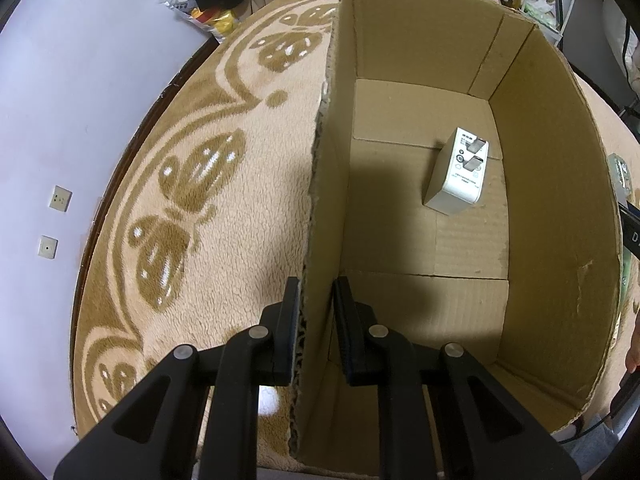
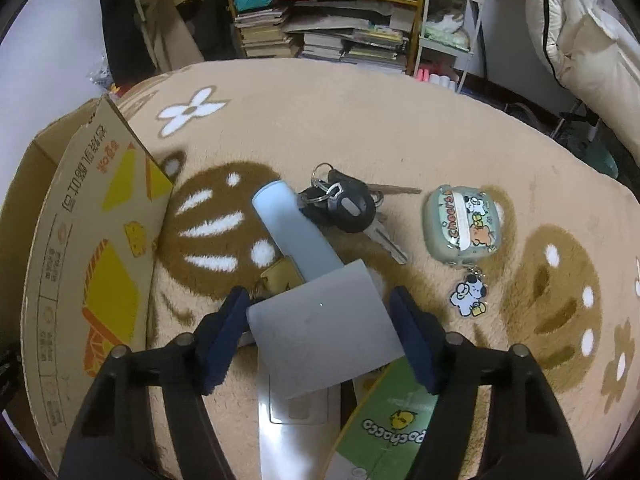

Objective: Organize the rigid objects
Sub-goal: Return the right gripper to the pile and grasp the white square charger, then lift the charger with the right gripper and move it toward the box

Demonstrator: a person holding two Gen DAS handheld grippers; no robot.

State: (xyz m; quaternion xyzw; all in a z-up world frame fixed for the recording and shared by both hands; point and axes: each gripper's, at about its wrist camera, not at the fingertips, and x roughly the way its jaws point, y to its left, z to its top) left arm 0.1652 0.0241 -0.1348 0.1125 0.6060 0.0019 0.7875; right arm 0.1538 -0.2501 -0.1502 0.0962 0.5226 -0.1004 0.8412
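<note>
Grey box (image 2: 320,340) atop clutter; keys (image 2: 348,204) beyond

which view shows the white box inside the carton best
The left wrist view: the white box lies in plain sight on the floor of the cardboard carton. The right wrist view shows only the carton's printed outer wall, not the white box.

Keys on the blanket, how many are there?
2 metal keys show: one points right behind the black fob, one lies below it. More may hide under the fob and blue tube.
</note>
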